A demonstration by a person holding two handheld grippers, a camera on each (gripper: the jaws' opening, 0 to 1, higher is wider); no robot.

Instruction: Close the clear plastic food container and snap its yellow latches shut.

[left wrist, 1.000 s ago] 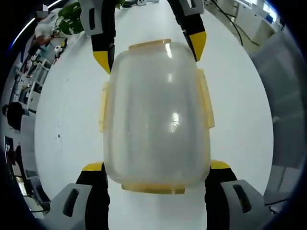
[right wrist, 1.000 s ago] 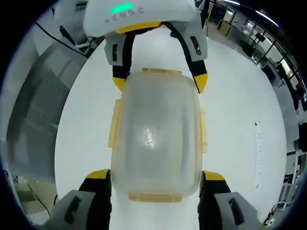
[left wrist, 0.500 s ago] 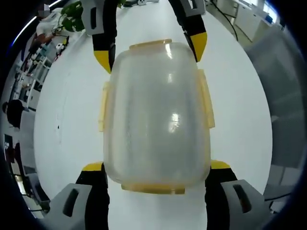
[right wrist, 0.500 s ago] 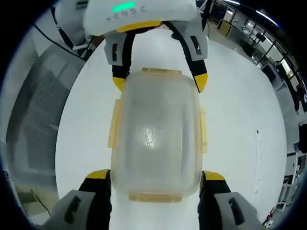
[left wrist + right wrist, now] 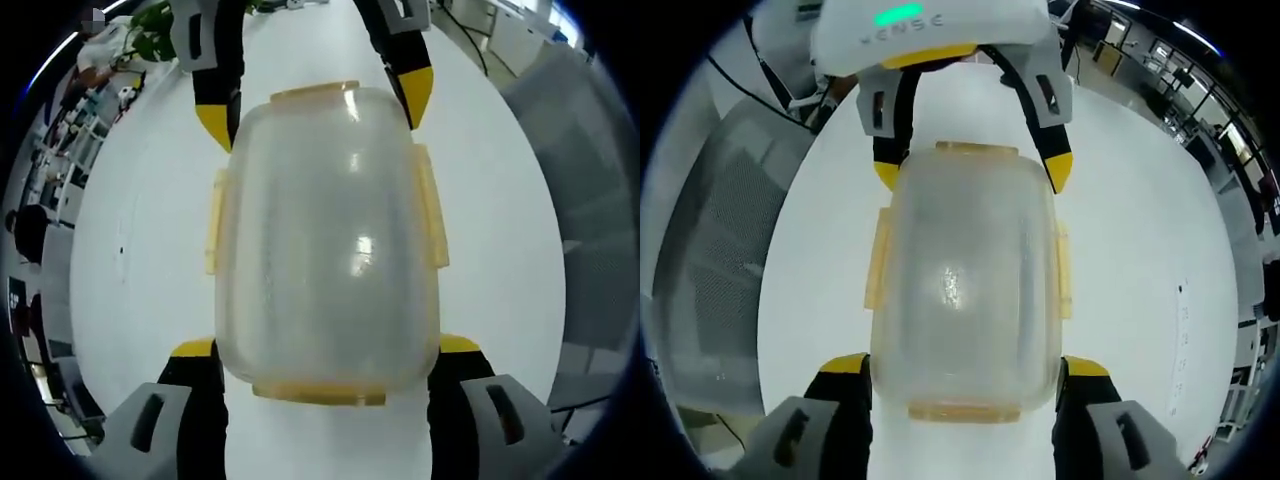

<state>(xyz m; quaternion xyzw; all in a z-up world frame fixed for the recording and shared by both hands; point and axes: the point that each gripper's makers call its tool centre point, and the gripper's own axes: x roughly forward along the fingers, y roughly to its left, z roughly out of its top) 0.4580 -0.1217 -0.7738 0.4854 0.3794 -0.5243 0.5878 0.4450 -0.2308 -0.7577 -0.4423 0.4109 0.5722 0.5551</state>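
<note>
The clear plastic container [image 5: 325, 240] with its lid on lies lengthwise between both grippers over the white table [image 5: 130, 250]. Yellow latches [image 5: 430, 205] run along its sides and ends, lying close against the box. My left gripper [image 5: 326, 347] is shut on the near end, its yellow-tipped jaws pressing either side. The right gripper [image 5: 313, 110] clamps the far end from the top. In the right gripper view the same container [image 5: 965, 280] is held at its near end by my right gripper [image 5: 967, 365], with the left gripper [image 5: 965, 170] on the far end.
A grey mesh chair [image 5: 590, 200] stands beside the table, also visible as the chair [image 5: 700, 230] in the right gripper view. A green plant [image 5: 150, 35] sits at the table's far end. Office desks and people lie beyond.
Both grippers and the container keep the same pose to each other. Only the background has slid slightly, so the views moved a little.
</note>
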